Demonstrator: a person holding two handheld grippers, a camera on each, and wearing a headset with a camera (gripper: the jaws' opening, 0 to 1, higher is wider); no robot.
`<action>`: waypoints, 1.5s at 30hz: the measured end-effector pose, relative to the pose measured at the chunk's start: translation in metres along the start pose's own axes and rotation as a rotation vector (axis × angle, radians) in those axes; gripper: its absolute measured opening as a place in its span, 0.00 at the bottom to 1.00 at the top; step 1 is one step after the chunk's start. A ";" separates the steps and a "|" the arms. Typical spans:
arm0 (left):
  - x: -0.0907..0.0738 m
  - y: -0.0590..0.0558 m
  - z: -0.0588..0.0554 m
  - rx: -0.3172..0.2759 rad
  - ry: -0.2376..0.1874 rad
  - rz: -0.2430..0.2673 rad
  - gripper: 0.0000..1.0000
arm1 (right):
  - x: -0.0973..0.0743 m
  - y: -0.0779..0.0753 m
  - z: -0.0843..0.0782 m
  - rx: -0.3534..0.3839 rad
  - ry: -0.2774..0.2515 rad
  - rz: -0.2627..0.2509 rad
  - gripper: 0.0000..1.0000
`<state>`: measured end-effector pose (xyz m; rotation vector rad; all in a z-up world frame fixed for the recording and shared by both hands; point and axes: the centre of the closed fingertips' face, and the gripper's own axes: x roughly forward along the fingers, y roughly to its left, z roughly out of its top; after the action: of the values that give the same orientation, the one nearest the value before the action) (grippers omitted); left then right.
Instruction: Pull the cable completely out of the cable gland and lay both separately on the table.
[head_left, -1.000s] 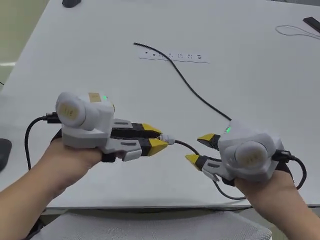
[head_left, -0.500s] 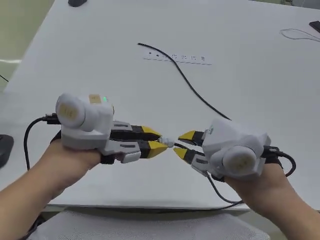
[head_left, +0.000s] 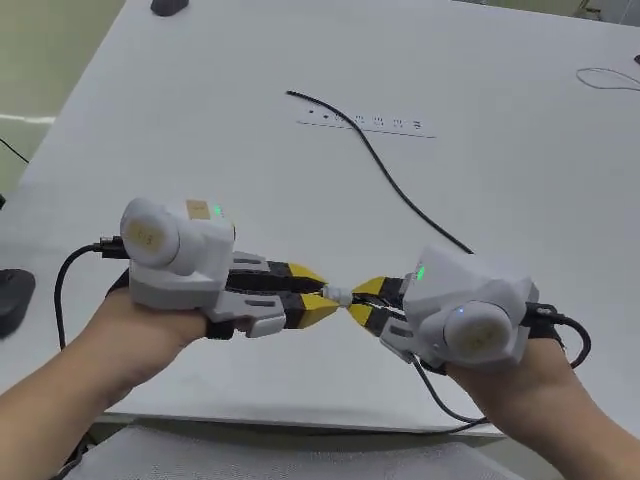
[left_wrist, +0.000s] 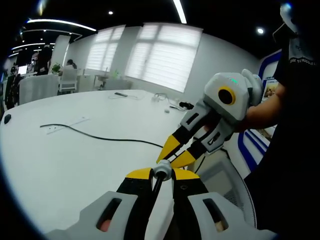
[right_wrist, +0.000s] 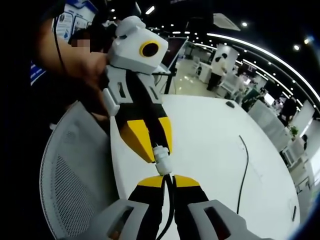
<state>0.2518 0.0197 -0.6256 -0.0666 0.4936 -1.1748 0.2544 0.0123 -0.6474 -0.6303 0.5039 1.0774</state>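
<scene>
The right gripper (head_left: 362, 302), open and apart a second ago, now meets the left gripper (head_left: 318, 295) tip to tip above the smooth white table (head_left: 200, 130), clamped on the thin black cable (head_left: 400, 195). The left gripper pinches the small, rounded white cable gland (head_left: 340, 296) between its yellow wedge-shaped tips.

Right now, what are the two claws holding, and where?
The left gripper pinches the white cable gland at its jaw tips; the right gripper pinches the black cable just beside the gland.

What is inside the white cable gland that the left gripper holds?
The black cable enters the cable gland from the side of the right gripper. How deep it reaches inside is covered by the gland's body and the jaws of the left gripper.
</scene>
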 end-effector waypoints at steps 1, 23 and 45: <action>0.000 0.000 0.000 0.001 0.000 0.000 0.15 | 0.000 0.000 0.000 0.003 -0.002 0.001 0.01; -0.004 0.003 0.000 0.025 -0.004 0.017 0.14 | 0.002 -0.003 -0.006 0.178 -0.003 -0.031 0.00; -0.005 0.002 0.004 0.010 -0.027 0.023 0.14 | 0.002 -0.014 -0.050 0.388 0.070 -0.113 0.00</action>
<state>0.2533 0.0246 -0.6210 -0.0681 0.4643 -1.1527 0.2642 -0.0258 -0.6813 -0.3498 0.7089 0.8228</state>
